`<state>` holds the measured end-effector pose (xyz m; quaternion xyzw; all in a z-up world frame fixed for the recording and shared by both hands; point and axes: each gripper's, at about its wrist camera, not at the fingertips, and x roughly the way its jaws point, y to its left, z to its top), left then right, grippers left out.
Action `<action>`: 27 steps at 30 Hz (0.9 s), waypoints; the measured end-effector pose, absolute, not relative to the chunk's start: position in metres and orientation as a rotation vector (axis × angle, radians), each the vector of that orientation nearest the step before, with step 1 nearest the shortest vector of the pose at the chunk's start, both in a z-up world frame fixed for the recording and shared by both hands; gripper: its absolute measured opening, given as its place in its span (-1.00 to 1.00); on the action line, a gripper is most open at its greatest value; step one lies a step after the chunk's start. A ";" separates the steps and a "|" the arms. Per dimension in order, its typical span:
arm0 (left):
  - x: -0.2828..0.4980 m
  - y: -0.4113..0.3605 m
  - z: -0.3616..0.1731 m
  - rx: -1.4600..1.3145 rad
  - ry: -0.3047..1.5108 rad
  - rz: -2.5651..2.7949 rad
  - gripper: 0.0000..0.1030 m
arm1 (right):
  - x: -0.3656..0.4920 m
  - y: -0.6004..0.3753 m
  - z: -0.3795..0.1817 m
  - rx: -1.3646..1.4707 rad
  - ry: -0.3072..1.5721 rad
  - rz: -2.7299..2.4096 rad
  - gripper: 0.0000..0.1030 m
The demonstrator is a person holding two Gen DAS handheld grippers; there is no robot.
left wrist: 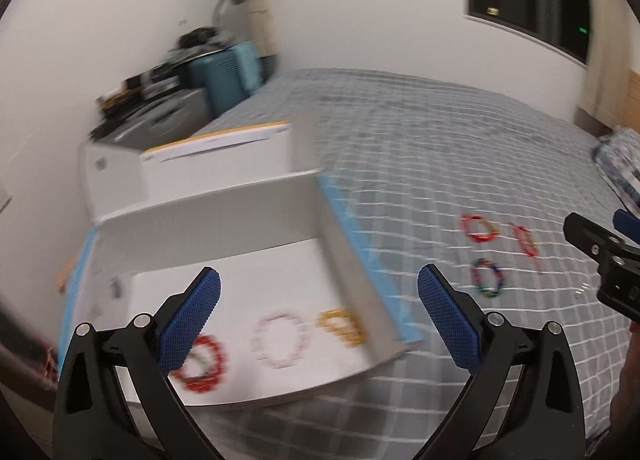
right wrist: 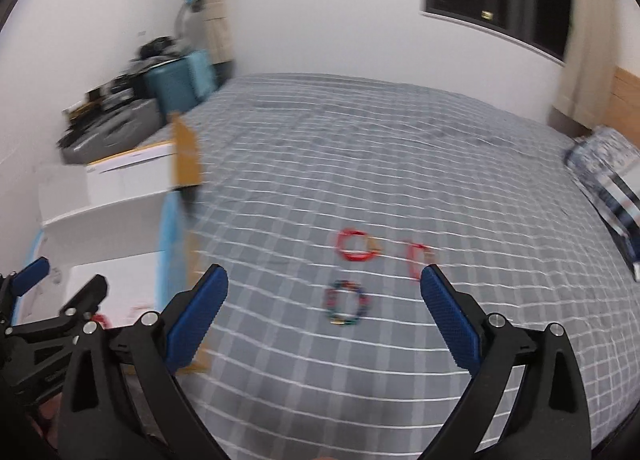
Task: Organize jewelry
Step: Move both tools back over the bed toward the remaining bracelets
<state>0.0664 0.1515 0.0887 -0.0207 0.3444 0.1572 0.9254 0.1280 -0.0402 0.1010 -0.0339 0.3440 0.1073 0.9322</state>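
Note:
A white open box [left wrist: 240,216] sits on the bed at left. Inside lie a red bead bracelet [left wrist: 202,364], a pink-white one [left wrist: 280,340] and a yellow one [left wrist: 340,326]. My left gripper [left wrist: 320,316] is open and empty above the box's right part. On the checked bedspread lie a red bracelet [right wrist: 356,246], a second red one [right wrist: 416,258] and a multicoloured one [right wrist: 346,304]. My right gripper [right wrist: 324,312] is open and empty, just above and in front of the multicoloured bracelet. It also shows at the right edge of the left wrist view [left wrist: 600,256].
The grey checked bed [right wrist: 400,164] fills most of both views. Another white box [left wrist: 180,164] stands behind the open one. Luggage and clutter [right wrist: 160,92] stand by the far wall at left. A patterned pillow [right wrist: 608,168] lies at right.

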 end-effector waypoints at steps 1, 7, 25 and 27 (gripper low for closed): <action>0.074 0.137 0.087 -0.036 0.705 0.302 0.89 | 0.132 -0.054 0.098 -0.062 0.709 0.199 0.80; 0.118 0.070 0.074 -0.007 0.732 0.188 0.89 | 0.158 -0.135 0.068 -0.004 0.767 0.091 0.80; 0.231 -0.008 -0.033 -0.074 0.872 -0.018 0.89 | 0.232 -0.242 -0.045 0.066 0.982 -0.015 0.80; 0.240 -0.010 -0.049 -0.077 0.896 -0.019 0.89 | 0.237 -0.248 -0.057 0.081 1.004 -0.015 0.80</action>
